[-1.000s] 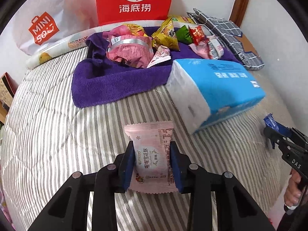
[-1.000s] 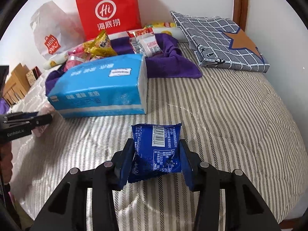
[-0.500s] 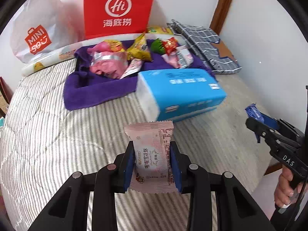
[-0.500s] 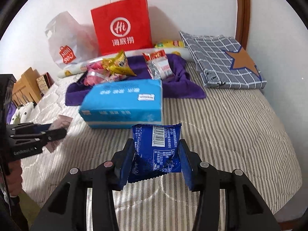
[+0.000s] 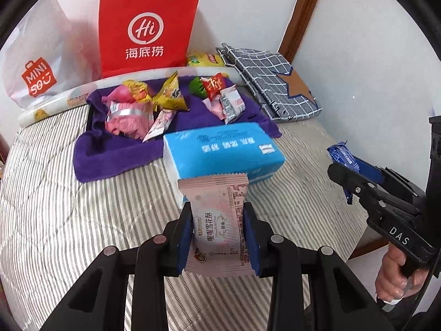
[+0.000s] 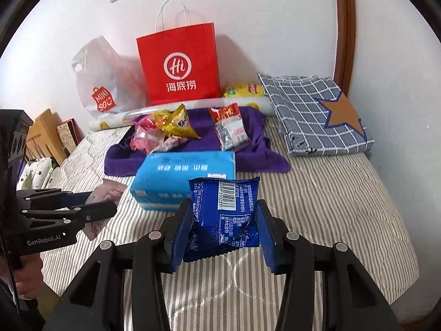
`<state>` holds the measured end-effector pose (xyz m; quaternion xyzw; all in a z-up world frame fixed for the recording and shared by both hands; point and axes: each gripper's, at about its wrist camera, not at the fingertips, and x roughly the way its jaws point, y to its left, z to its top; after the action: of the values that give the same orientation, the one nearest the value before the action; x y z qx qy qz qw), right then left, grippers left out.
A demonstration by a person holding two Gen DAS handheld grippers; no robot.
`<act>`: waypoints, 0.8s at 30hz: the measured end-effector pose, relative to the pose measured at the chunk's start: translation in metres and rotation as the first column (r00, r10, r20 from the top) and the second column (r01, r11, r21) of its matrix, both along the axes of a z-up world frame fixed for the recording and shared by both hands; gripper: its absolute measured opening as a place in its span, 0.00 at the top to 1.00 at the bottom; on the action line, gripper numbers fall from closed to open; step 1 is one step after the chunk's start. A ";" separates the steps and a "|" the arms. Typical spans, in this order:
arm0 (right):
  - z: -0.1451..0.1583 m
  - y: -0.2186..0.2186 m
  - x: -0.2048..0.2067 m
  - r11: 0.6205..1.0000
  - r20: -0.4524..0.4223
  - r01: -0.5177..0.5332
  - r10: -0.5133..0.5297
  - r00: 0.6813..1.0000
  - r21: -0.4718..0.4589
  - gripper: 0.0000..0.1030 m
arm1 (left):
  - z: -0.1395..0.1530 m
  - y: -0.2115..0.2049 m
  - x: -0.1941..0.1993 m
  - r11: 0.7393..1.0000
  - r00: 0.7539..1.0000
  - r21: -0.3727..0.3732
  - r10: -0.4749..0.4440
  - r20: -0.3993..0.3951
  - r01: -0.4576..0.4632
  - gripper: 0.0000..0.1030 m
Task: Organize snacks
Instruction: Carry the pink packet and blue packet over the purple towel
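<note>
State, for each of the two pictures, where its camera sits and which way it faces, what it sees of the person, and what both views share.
Left wrist view: on the left gripper, facing down the bed; it holds a pink snack packet; a hand shows.
Right wrist view: on the right gripper, facing likewise; it holds a blue foil snack packet; a hand shows.
Shared: blue tissue pack, purple towel, red paper bag.

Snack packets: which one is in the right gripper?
The blue packet, barcode side up, clamped by the right gripper. The left gripper holds the pink packet.
</note>
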<state>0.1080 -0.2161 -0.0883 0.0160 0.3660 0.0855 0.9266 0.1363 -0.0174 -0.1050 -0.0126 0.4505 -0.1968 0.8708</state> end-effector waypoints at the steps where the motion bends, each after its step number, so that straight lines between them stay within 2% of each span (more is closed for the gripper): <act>1: 0.002 0.000 0.001 1.000 0.000 0.001 -0.001 1.000 -0.002 0.56 | 0.002 -0.001 0.002 1.000 1.000 -0.002 -0.001 0.003 0.001 0.68; 24: 0.039 0.012 0.054 1.000 0.040 -0.024 0.023 0.999 0.006 0.56 | 0.041 -0.004 0.054 0.999 0.999 -0.040 -0.007 0.042 0.008 0.68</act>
<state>0.1621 -0.2041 -0.0489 0.0131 0.3471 0.0978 0.9326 0.1904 -0.0209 -0.0637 -0.0242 0.4279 -0.2092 0.8789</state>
